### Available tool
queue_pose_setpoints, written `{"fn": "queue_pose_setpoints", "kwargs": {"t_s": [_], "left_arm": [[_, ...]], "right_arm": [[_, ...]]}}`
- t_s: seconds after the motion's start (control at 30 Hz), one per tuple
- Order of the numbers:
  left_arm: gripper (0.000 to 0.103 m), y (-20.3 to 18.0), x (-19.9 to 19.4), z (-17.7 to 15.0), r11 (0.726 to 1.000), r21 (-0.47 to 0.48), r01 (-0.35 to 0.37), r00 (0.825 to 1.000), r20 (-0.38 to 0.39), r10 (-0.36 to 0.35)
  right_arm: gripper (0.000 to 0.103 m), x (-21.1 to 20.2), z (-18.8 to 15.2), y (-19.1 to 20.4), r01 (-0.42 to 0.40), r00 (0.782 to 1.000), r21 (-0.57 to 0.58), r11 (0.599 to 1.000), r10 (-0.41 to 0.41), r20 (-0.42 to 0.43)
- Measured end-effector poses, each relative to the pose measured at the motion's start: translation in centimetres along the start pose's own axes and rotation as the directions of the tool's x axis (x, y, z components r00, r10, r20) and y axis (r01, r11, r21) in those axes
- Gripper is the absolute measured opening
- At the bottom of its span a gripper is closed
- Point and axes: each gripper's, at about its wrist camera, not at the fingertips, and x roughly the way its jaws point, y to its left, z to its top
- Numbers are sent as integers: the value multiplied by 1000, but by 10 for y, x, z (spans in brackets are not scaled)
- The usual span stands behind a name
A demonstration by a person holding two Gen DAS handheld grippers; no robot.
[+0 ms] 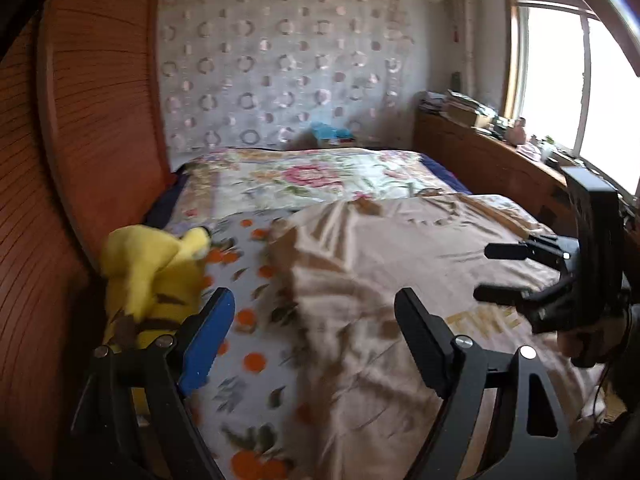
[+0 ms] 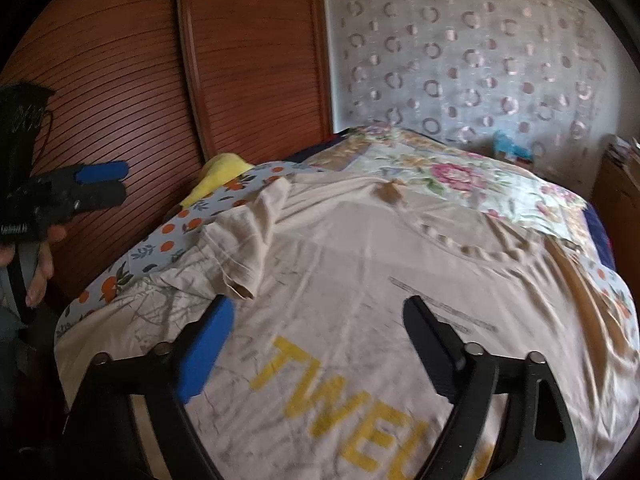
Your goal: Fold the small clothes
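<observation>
— Left hand-held gripper (image 1: 316, 336): fingers spread wide, gripping nothing, above the bed. Right hand-held gripper (image 2: 320, 340): likewise spread wide and empty, over the yellow lettering.

— And the garment?

— Beige T-shirt (image 2: 360, 264), spread flat on the orange-print sheet (image 2: 168, 240), one sleeve (image 2: 244, 248) flipped back onto the chest.

— Further off?

— Yellow plush toy (image 1: 156, 264) beside the shirt, against the wooden slatted doors (image 2: 120, 72). Floral quilt (image 1: 312, 178) past the collar, then a circle-patterned curtain (image 1: 280, 68).
</observation>
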Motion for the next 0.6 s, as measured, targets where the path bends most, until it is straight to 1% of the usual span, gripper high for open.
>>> {"fn": "queue_pose_setpoints", "kwargs": {"t_s": [0.03, 0.2, 0.23, 0.27, 0.33, 0.47, 0.6], "left_arm": [[83, 2, -3, -5, 1000, -6, -6, 1000, 1, 6], [83, 16, -10, -27, 999, -31, -36, 999, -11, 36], [83, 18, -11, -30, 999, -35, -41, 999, -13, 40], [83, 20, -13, -34, 998, -41, -42, 999, -13, 41], [83, 22, -15, -40, 998, -49, -45, 999, -15, 44], [83, 21, -16, -48, 998, -51, -43, 999, -22, 42], [83, 19, -16, -51, 998, -56, -30, 999, -22, 29]], "right_arm": [[71, 5, 2, 2, -14, 1000, -11, 1000, 14, -7], [54, 36, 19, 18, -70, 997, -84, 994, 67, -38], [50, 40, 25, 15, -83, 996, -89, 993, 80, -44], [48, 46, 29, 18, -100, 994, -94, 991, 95, -52], [39, 60, 37, 26, -135, 989, -108, 985, 128, -71], [38, 85, 46, 38, -198, 976, -123, 973, 183, -122], [38, 113, 51, 48, -211, 967, -140, 967, 186, -175]]}}
